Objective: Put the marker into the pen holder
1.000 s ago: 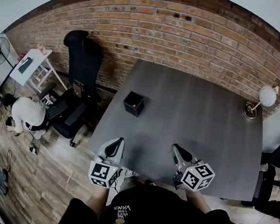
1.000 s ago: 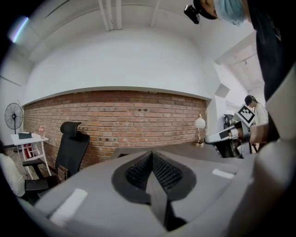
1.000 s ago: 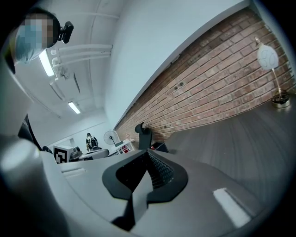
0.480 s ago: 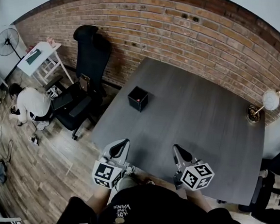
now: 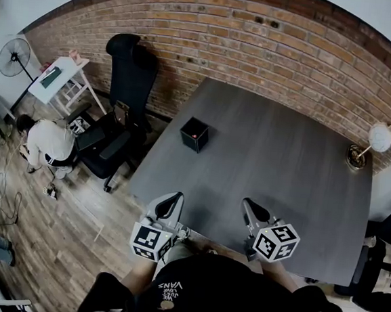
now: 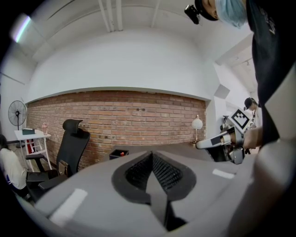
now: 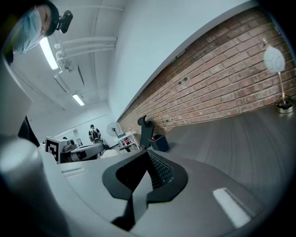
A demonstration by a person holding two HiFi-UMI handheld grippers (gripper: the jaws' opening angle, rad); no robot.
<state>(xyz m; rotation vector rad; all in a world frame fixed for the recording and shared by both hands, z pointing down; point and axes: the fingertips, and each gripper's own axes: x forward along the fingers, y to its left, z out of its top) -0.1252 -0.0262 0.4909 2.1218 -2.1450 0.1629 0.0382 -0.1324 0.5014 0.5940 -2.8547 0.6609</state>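
Note:
A black square pen holder (image 5: 194, 133) stands on the left part of the grey table (image 5: 283, 166), with a small red thing (image 5: 195, 138) showing inside it. No marker lies loose on the table. My left gripper (image 5: 172, 199) hovers at the near table edge, shut and empty. My right gripper (image 5: 249, 205) is beside it over the table, also shut with nothing between its pads. In the left gripper view the pen holder (image 6: 119, 153) sits far ahead and the right gripper (image 6: 217, 141) shows at the right. In the right gripper view the holder (image 7: 159, 143) is far off by the wall.
A small lamp (image 5: 374, 139) stands on the table's far right corner. A black office chair (image 5: 122, 105) is by the table's left side. A person (image 5: 45, 144) crouches on the wooden floor at left, near a white side table (image 5: 56, 78) and a fan (image 5: 14, 54). A brick wall runs behind.
The head camera has shifted a little. My left gripper has drifted slightly to the right along the near table edge. Both grippers stay shut and empty.

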